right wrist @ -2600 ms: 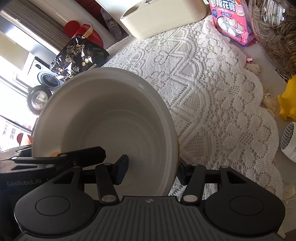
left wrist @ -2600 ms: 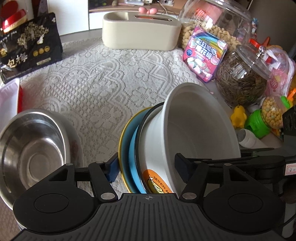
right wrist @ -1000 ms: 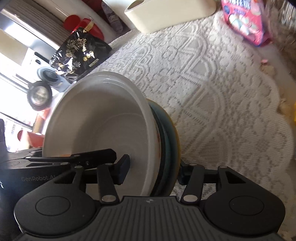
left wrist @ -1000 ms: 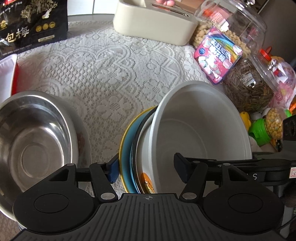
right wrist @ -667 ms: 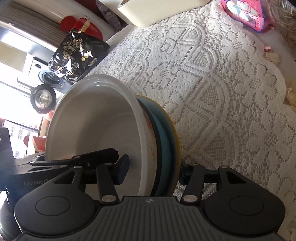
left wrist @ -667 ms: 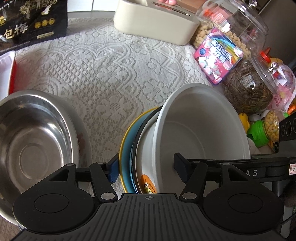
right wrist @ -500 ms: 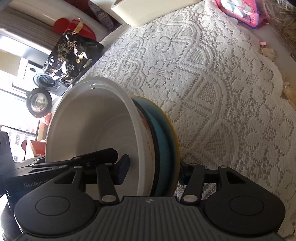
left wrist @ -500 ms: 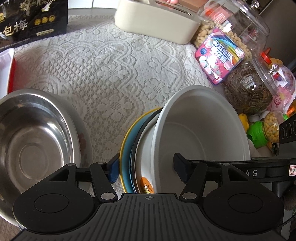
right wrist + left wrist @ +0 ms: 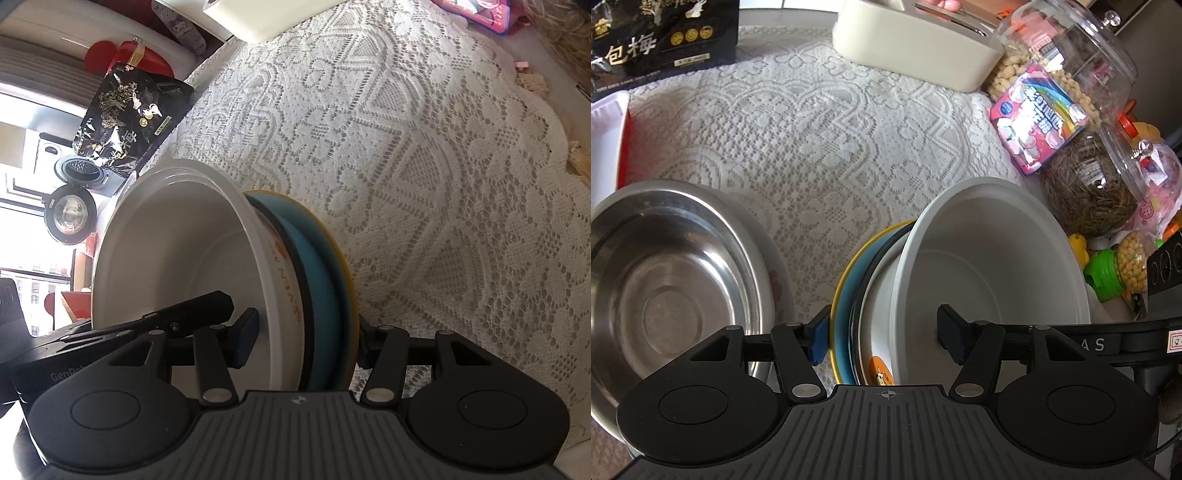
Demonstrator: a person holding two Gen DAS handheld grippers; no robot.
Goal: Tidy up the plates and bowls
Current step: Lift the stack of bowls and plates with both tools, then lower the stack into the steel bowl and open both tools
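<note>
Stack tipped further since the earliest right-wrist frame: only the white bowl showed then, now the plates behind it show edge-on.

Left claw (image 9: 882, 334) pinches the stack, one pad on the yellow-rimmed blue plate (image 9: 841, 291), the other inside the white bowl (image 9: 990, 266). A printed white bowl (image 9: 877, 354) sits sandwiched between. Stack stands nearly on edge at lower centre of the left-wrist view, over the lace cloth (image 9: 820, 140) on the bench.

Right claw (image 9: 304, 338) clamps the same stack from the other side, pads on bowl wall and plate back.

Steel bowl (image 9: 668, 291) lower left, resting on a plate. Cream box (image 9: 916, 55) top centre; snack jars (image 9: 1093, 184) at right edge.
</note>
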